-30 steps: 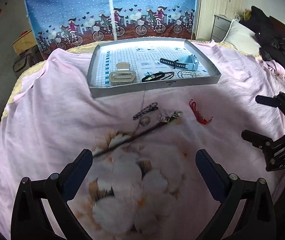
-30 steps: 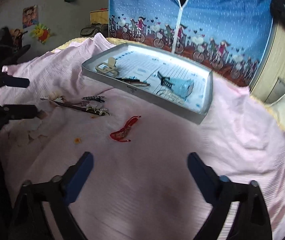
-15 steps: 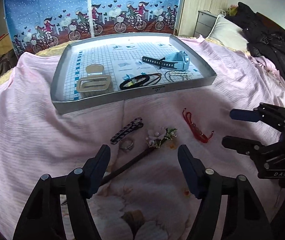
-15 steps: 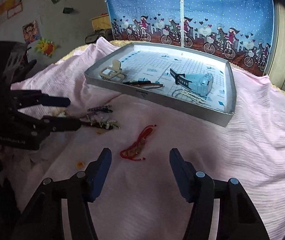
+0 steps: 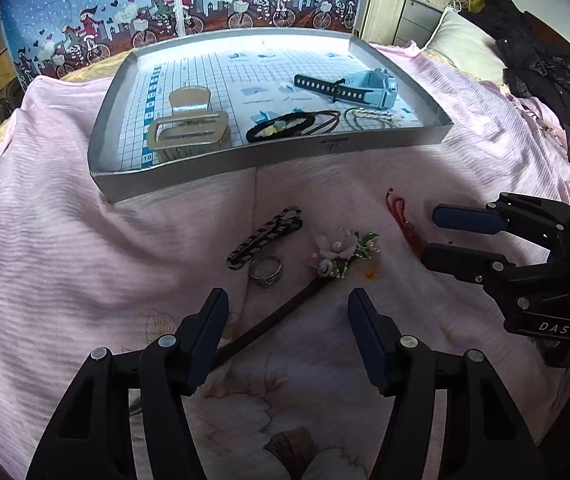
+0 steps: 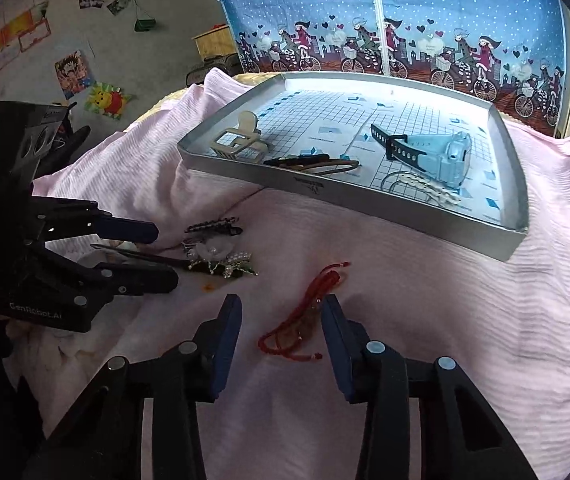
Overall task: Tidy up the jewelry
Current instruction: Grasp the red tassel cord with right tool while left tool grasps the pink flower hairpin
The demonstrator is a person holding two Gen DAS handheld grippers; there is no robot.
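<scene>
Jewelry lies split between two places: several pieces sit in the shallow grey tray with a grid-printed floor (image 5: 269,164), and four remain on the pink bedspread (image 5: 65,240) just in front of it. Our left hand-held gripper (image 5: 288,330) is spread, empty, jaws either side of the dark wooden hair stick topped with a pink flower and pearls (image 5: 325,264). Our right hand-held gripper (image 6: 281,330) is also spread and empty, straddling the red cord bracelet (image 6: 305,316).

Step in hand, as we judge it: closing on both pieces for transfer to the tray. For the stick, we should pinch the shaft close to the flower so it does not swing, and keep clear of the silver ring (image 5: 265,271) and the black-and-white braided hair clip (image 5: 265,236) just beside it. For the cord, we should press low into the soft cover and catch the bundled middle, not a loose end.

Hard to make out: the stick's lower end passes behind our left jaw. Whether either set of pads touches the cover, we cannot tell. The cord's small beads are too fine to read.
</scene>
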